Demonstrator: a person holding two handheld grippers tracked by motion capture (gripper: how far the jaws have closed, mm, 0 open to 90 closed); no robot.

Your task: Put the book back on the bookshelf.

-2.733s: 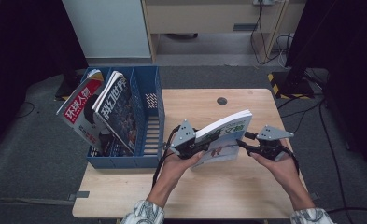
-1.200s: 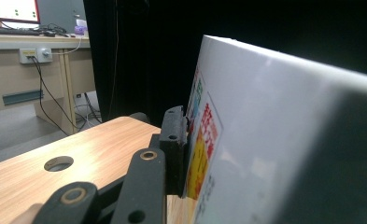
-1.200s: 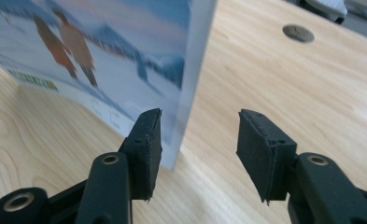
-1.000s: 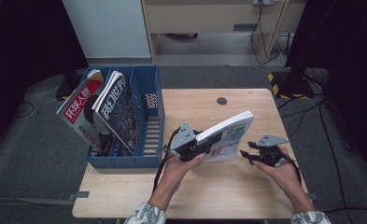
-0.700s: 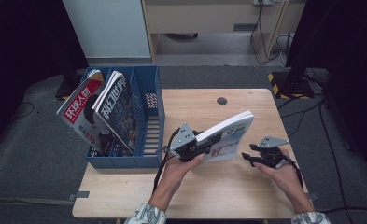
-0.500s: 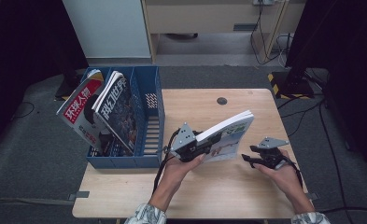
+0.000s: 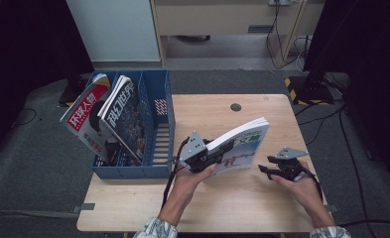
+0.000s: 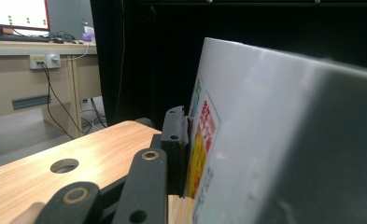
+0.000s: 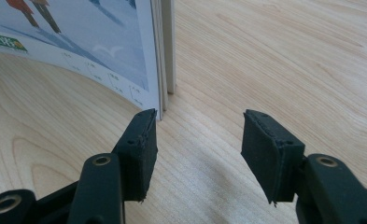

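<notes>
Two magazines (image 7: 105,119) are already standing in the blue rack (image 7: 158,144) at the table's left edge, leaning left in its left compartments — the compartment nearest you on the right side of the rack is looking free.

Moving right: your left gripper (image 7: 217,154) is clamping the thick magazine (image 7: 242,146) by its left end. In the left gripper view one black jaw is pressing flat against the printed cover (image 8: 202,154); the other jaw is hidden behind the book, so you're gripping across its thickness. The magazine is standing on its lower edge on the table (image 7: 262,208), tilted, long axis running left-low to right-high, spine side up toward the back right.

Further right: your right gripper (image 7: 265,170) is sitting low over the wood, jaws parted at a middling gap and holding nothing. In the right gripper view the magazine's bottom corner (image 9: 160,100) is lying just ahead of the pad on that view's left (image 9: 141,140) — near, not touching, and outside the gap rather than between the pads.

Key relation: the rack is lying to the left of the book, on your left hand's side, so the left hand is the nearer carrier. My read — you're swinging it left alone, spine kept upright, into that free slot.
</notes>
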